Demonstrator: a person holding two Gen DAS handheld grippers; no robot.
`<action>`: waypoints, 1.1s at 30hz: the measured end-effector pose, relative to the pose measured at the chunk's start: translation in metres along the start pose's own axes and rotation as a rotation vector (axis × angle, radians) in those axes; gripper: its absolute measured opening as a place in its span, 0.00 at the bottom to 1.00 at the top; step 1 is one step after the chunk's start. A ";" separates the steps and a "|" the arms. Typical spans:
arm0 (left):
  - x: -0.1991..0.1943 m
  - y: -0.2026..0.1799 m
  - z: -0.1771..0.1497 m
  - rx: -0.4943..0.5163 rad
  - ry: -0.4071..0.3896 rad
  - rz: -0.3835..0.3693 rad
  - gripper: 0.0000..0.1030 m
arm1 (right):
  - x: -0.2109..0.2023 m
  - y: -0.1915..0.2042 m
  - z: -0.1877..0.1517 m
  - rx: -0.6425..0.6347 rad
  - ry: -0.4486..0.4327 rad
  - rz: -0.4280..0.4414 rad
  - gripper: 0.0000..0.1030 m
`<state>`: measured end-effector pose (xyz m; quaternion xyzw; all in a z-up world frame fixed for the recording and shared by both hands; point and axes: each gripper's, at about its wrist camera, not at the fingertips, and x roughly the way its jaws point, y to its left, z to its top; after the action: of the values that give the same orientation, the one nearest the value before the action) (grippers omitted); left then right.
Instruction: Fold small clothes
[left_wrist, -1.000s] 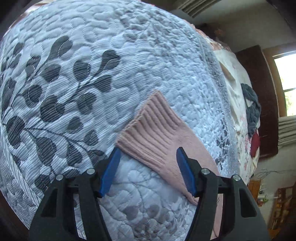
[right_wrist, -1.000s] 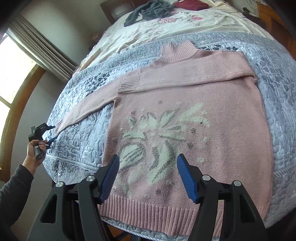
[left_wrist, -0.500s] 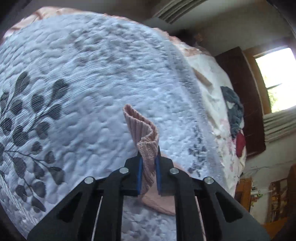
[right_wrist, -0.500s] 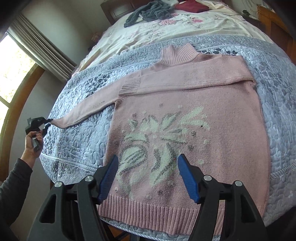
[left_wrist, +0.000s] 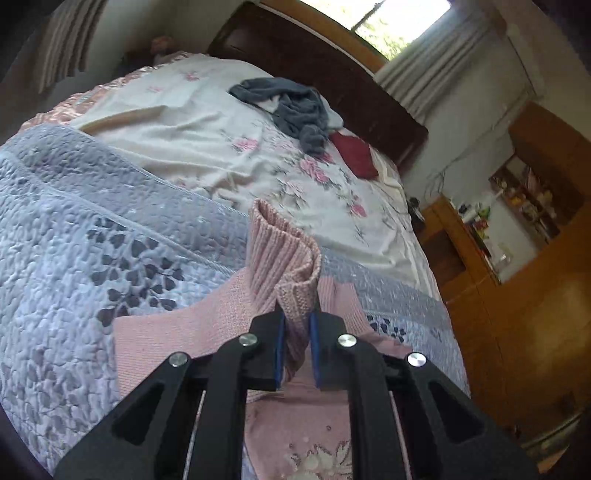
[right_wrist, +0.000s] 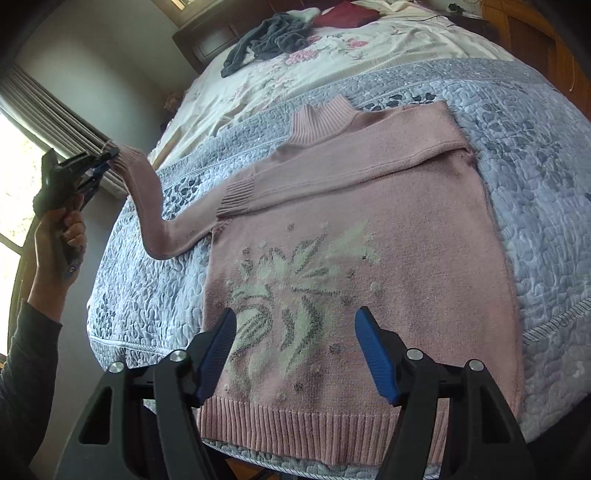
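Note:
A pink knit sweater (right_wrist: 354, 280) with a pale leaf pattern lies front up on the blue-grey quilt (right_wrist: 532, 155). One sleeve is folded across the chest, its ribbed cuff (right_wrist: 236, 195) lying flat. My left gripper (left_wrist: 295, 325) is shut on the other sleeve's ribbed cuff (left_wrist: 284, 258), which bunches up above the pads. In the right wrist view that left gripper (right_wrist: 105, 158) holds the sleeve (right_wrist: 151, 206) lifted off the bed's left side. My right gripper (right_wrist: 295, 325) stands open above the sweater's hem, holding nothing.
A floral sheet (right_wrist: 325, 62) covers the bed's far half, with a grey garment (right_wrist: 273, 40) and a dark red one (right_wrist: 347, 14) near the headboard. Wooden furniture (left_wrist: 517, 280) stands beside the bed. A person's hand (right_wrist: 62, 236) holds the left gripper.
My left gripper closed on the sleeve cuff, then lifted it off the quilt and swung it up toward the sweater body. The right gripper stayed open over the hem.

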<state>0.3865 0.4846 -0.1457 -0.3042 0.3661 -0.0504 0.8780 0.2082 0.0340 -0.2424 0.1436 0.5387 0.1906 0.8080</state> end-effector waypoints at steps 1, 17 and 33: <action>0.020 -0.014 -0.006 0.034 0.036 0.003 0.09 | -0.001 -0.005 0.001 0.011 0.000 -0.003 0.65; 0.260 -0.082 -0.143 0.314 0.526 0.080 0.31 | 0.030 -0.072 0.049 0.166 0.047 0.051 0.66; 0.060 0.030 -0.155 -0.146 0.260 -0.016 0.73 | 0.269 -0.067 0.207 0.359 0.409 0.305 0.57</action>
<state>0.3216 0.4128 -0.2840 -0.3612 0.4769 -0.0696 0.7982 0.5030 0.0942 -0.4132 0.3218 0.6876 0.2364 0.6065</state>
